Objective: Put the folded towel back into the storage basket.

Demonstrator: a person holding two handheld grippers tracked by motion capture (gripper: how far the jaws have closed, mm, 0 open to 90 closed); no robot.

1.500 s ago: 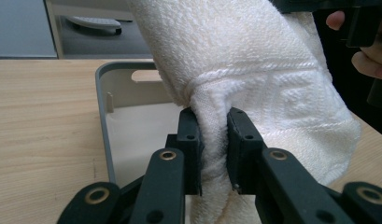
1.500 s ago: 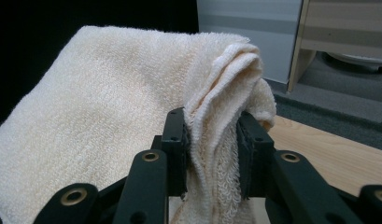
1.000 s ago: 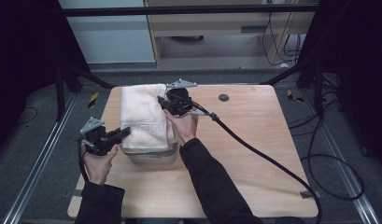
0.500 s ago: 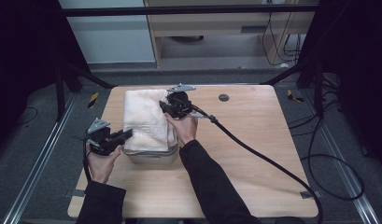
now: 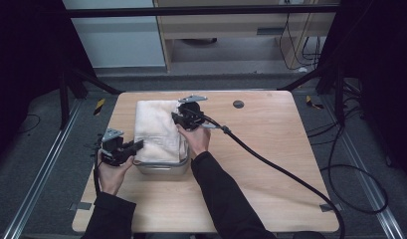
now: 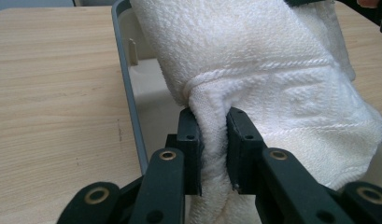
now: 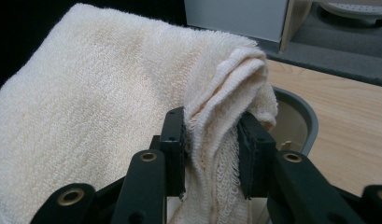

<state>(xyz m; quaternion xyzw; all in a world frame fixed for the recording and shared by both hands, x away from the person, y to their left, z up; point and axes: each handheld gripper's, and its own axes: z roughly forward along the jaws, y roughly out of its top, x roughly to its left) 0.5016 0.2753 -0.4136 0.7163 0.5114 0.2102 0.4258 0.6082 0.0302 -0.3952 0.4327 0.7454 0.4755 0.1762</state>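
High view — towel (image 5: 156, 130) hides most of the bin (image 5: 163, 168); both hand-held grippers clamp it.

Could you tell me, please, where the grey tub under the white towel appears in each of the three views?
High view: the grey tub sits left of the table's centre; its near wall shows below the white towel.
Left gripper view: its rim runs down the left of the towel.
Right gripper view: its rounded corner shows right of the bunched towel edge.
Shared landmark: the towel, pinched by both grippers.
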